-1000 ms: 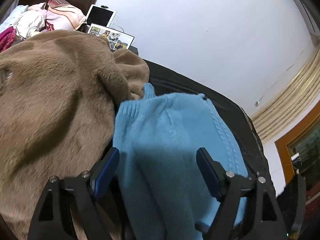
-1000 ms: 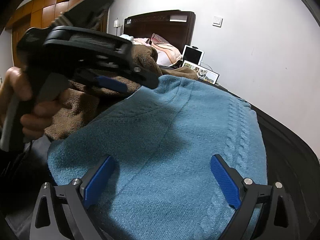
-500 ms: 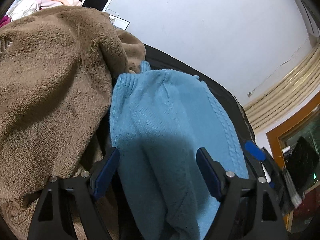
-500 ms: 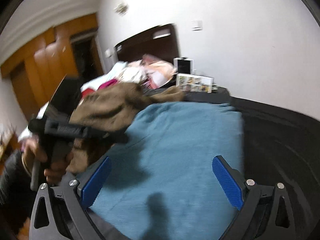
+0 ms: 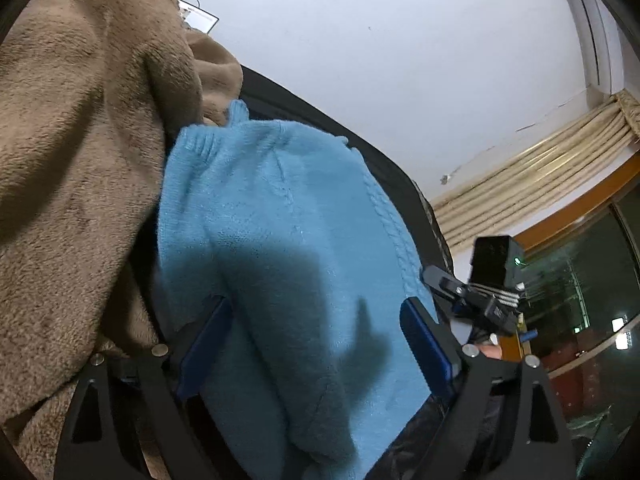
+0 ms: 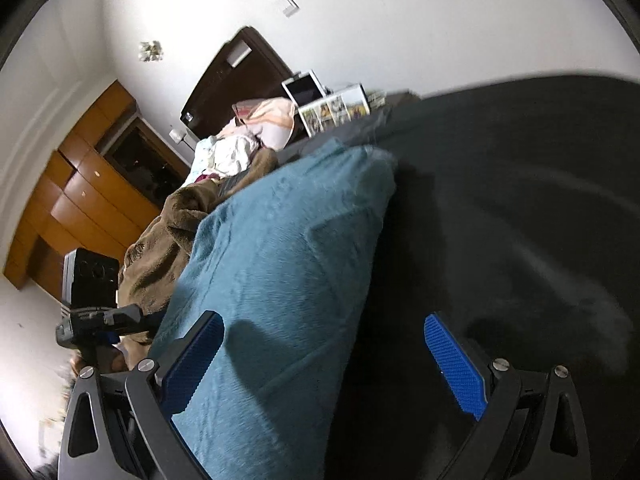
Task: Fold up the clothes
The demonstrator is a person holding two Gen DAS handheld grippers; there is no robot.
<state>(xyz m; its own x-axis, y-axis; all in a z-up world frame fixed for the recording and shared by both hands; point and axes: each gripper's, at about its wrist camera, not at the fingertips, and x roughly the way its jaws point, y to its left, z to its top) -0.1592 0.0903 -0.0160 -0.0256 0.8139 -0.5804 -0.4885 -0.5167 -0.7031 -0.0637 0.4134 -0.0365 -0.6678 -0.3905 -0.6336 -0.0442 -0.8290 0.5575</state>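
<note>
Blue sweater folded on a dark bed, both grippers open above it.

Left wrist view: the left gripper [image 5: 316, 336] hangs over the blue sweater [image 5: 280, 220], jaws wide and gripping nothing; a brown fleece blanket [image 5: 80, 140] touches the sweater's left edge. Right wrist view: the right gripper [image 6: 324, 360] stands jaws wide over the sweater's right edge on the dark bedcover [image 6: 500, 200]. The likely risk: closing near the blanket could pinch fleece with knit, dragging the fold open.
</note>
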